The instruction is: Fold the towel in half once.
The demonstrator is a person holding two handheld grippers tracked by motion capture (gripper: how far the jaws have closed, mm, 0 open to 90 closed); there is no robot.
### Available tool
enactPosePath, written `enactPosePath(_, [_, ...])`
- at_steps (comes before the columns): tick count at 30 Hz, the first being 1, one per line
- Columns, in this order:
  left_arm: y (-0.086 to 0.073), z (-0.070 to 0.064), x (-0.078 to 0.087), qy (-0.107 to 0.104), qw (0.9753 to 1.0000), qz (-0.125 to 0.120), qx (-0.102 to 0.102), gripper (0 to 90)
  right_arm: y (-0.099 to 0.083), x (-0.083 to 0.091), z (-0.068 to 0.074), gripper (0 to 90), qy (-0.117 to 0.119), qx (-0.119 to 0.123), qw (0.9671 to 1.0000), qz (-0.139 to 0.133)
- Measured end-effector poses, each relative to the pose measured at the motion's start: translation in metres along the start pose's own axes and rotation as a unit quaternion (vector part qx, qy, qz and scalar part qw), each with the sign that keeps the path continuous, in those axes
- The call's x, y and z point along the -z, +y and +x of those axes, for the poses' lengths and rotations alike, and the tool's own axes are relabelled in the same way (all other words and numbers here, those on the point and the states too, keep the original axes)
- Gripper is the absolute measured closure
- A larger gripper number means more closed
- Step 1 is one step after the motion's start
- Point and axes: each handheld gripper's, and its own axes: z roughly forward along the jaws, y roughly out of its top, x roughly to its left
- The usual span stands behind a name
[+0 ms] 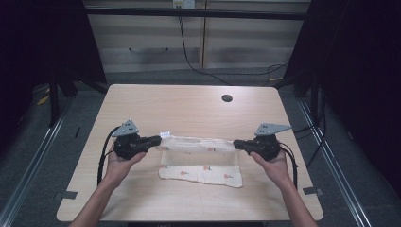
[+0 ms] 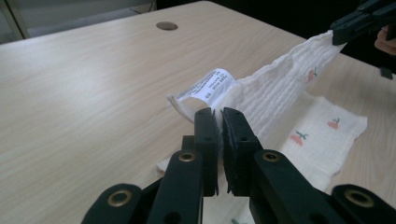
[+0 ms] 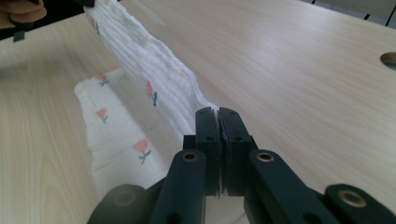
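Note:
A white muslin cloth printed with small red flowers lies near the table's front. Its far edge is lifted and stretched taut between the two grippers, while the near part rests flat on the wood. My left gripper is shut on the cloth's left corner, where a white care label curls out. My right gripper is shut on the right corner, and the cloth runs away from its jaws toward the other hand. The left gripper and the right gripper each pinch fabric at the tips.
The light wooden table has a round cable hole at the back right. Beyond the table stand drawers with a hanging cable. Black curtains flank both sides.

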Motion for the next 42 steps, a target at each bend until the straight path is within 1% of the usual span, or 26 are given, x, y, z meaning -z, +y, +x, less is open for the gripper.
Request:
enactPosePath(1, [-0.002,-0.001,0.000,-0.002,1.0000,0.004,0.001,85.1,-0.005,0.000,0.004,87.4,0.000,0.002,1.0000,0.006])
enactPosePath(2, [-0.005,-0.002,0.000,-0.005,0.9999,0.009,-0.001,85.1,-0.005,0.000,0.004,87.4,0.000,0.002,1.0000,0.006])
enactPosePath(3, [-0.011,-0.004,0.001,-0.007,0.9998,0.016,-0.001,85.2,-0.009,0.001,0.007,87.4,0.002,-0.004,1.0000,0.005])
enactPosePath(7, [-0.019,-0.004,0.002,-0.013,0.9997,0.018,0.009,85.2,-0.015,0.002,0.009,87.4,0.009,-0.007,0.9999,0.006])
enactPosePath(8, [-0.022,-0.005,0.002,-0.013,0.9997,0.020,0.010,85.2,-0.017,0.002,0.011,87.4,0.009,-0.008,0.9999,0.011])
enactPosePath(9, [-0.025,-0.008,0.001,-0.015,0.9994,0.031,0.002,85.2,-0.021,0.000,0.014,87.3,0.010,-0.009,0.9998,0.017])
enactPosePath(10, [-0.025,-0.008,0.001,-0.015,0.9994,0.031,0.002,85.2,-0.021,0.000,0.014,87.3,0.010,-0.009,0.9998,0.017])
enactPosePath(11, [-0.029,-0.011,0.000,-0.022,0.9990,0.037,0.010,85.1,-0.026,0.000,0.018,87.1,0.011,-0.009,0.9996,0.023])
enactPosePath(12, [-0.029,-0.011,0.000,-0.022,0.9990,0.037,0.010,85.1,-0.028,0.000,0.019,87.1,0.015,-0.013,0.9995,0.026])
enactPosePath(14, [-0.033,-0.014,0.001,-0.026,0.9987,0.042,0.010,85.1,-0.032,0.000,0.022,87.0,0.016,-0.008,0.9992,0.036])
enactPosePath(16, [-0.034,-0.015,0.002,-0.029,0.9986,0.044,0.010,85.1,-0.035,0.001,0.024,86.9,0.018,-0.010,0.9990,0.039])
enactPosePath(18, [-0.042,-0.019,0.005,-0.026,0.9982,0.055,0.005,85.1,-0.043,0.002,0.027,86.7,0.022,-0.016,0.9988,0.041])
enactPosePath(19, [-0.042,-0.019,0.005,-0.026,0.9982,0.055,0.005,85.1,-0.043,0.002,0.027,86.7,0.022,-0.016,0.9988,0.041])
enactPosePath(20, [-0.045,-0.020,0.005,-0.029,0.9978,0.059,0.004,85.1,-0.048,0.000,0.029,86.3,0.023,-0.017,0.9985,0.046])
enactPosePath(22, [-0.052,-0.024,0.004,-0.034,0.9973,0.065,0.002,85.1,-0.050,-0.001,0.029,86.3,0.020,-0.018,0.9984,0.050])
enactPosePath(23, [-0.056,-0.027,0.001,-0.039,0.9964,0.075,-0.002,85.0,-0.054,-0.003,0.031,86.0,0.022,-0.022,0.9979,0.057])
enactPosePath(24, [-0.058,-0.028,0.000,-0.040,0.9961,0.078,-0.002,84.9,-0.056,-0.003,0.032,85.6,0.021,-0.017,0.9978,0.061])
enactPosePath(26, [-0.060,-0.028,0.000,-0.043,0.9958,0.081,-0.002,84.9,-0.057,-0.003,0.032,85.4,0.021,-0.020,0.9977,0.062])
enactPosePath(27, [-0.061,-0.028,-0.001,-0.041,0.9957,0.083,-0.001,84.8,-0.058,-0.002,0.033,84.4,0.021,-0.021,0.9976,0.062])
enactPosePath(29, [-0.064,-0.028,-0.002,-0.038,0.9951,0.091,0.000,84.3,-0.060,-0.001,0.034,78.5,0.019,-0.020,0.9977,0.062])
enactPosePath(30, [-0.065,-0.028,-0.003,-0.034,0.9948,0.096,0.002,83.2,-0.060,-0.001,0.035,78.8,0.016,-0.023,0.9975,0.065])
enactPosePath(31, [-0.067,-0.029,-0.004,-0.035,0.9941,0.103,-0.001,82.7,-0.062,0.000,0.036,77.3,0.017,-0.022,0.9974,0.067])
enactPosePath(37, [-0.066,-0.034,-0.001,-0.049,0.9940,0.098,0.002,77.8,-0.065,0.003,0.039,73.3,0.020,-0.025,0.9972,0.067])
enactPosePath(38, [-0.066,-0.034,0.000,-0.049,0.9942,0.095,0.001,77.0,-0.065,0.003,0.040,71.4,0.019,-0.026,0.9973,0.067])
enactPosePath(39, [-0.065,-0.034,0.002,-0.055,0.9945,0.089,0.006,73.5,-0.066,0.006,0.041,72.0,0.021,-0.028,0.9973,0.065])
enactPosePath(42, [-0.063,-0.034,0.005,-0.053,0.9954,0.079,0.008,71.5,-0.067,0.009,0.043,71.0,0.023,-0.026,0.9974,0.063])
